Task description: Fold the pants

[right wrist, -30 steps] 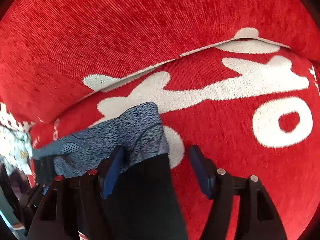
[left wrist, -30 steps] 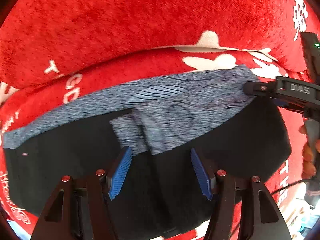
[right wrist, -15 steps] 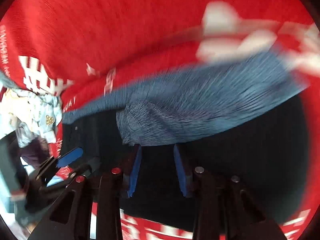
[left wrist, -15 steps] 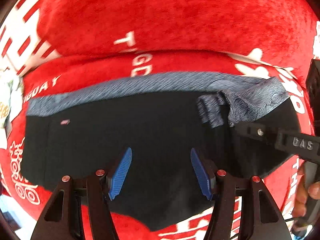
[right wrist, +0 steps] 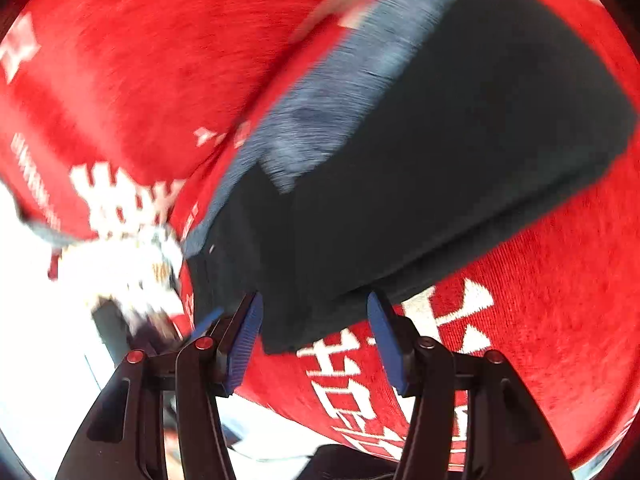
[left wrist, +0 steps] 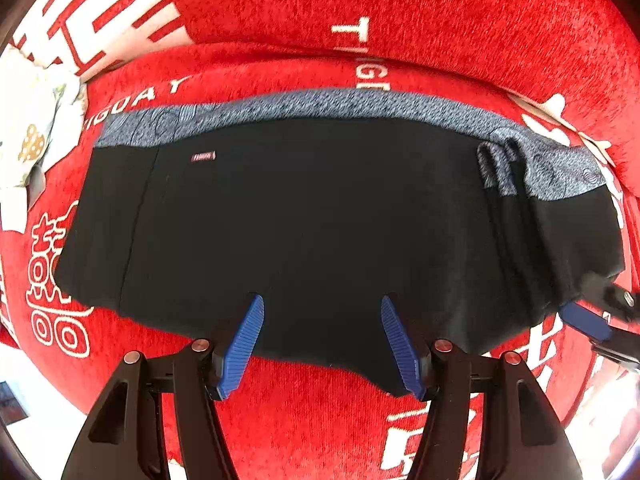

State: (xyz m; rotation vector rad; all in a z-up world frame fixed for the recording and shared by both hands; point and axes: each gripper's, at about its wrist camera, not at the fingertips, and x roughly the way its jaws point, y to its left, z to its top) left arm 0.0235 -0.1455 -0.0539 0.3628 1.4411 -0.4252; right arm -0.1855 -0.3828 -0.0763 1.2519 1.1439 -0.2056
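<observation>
Black pants (left wrist: 312, 216) with a blue-grey band (left wrist: 360, 106) along the far edge lie flat on the red seat cover (left wrist: 320, 408). A folded-over part with grey strips (left wrist: 500, 168) sits at their right end. My left gripper (left wrist: 322, 308) hangs open above the near hem, with nothing pinched. At the pants' right edge, a blue pad (left wrist: 584, 322) of my right gripper shows. The right wrist view is blurred: my right gripper (right wrist: 315, 304) has its jaws opening over the near corner of the pants (right wrist: 400, 184), and the pads are not pressing on the cloth.
The red backrest cushion (left wrist: 400, 8) rises right behind the pants. A white patterned cloth (left wrist: 32, 140) lies off the left end of the seat and also shows as the white cloth (right wrist: 132, 264). Bright floor lies beyond the seat's front edge.
My left gripper slid left along the pants, so the grey fold now sits at the far right. My right gripper narrowed over the grey band, then widened and swung round to the pants' near corner.
</observation>
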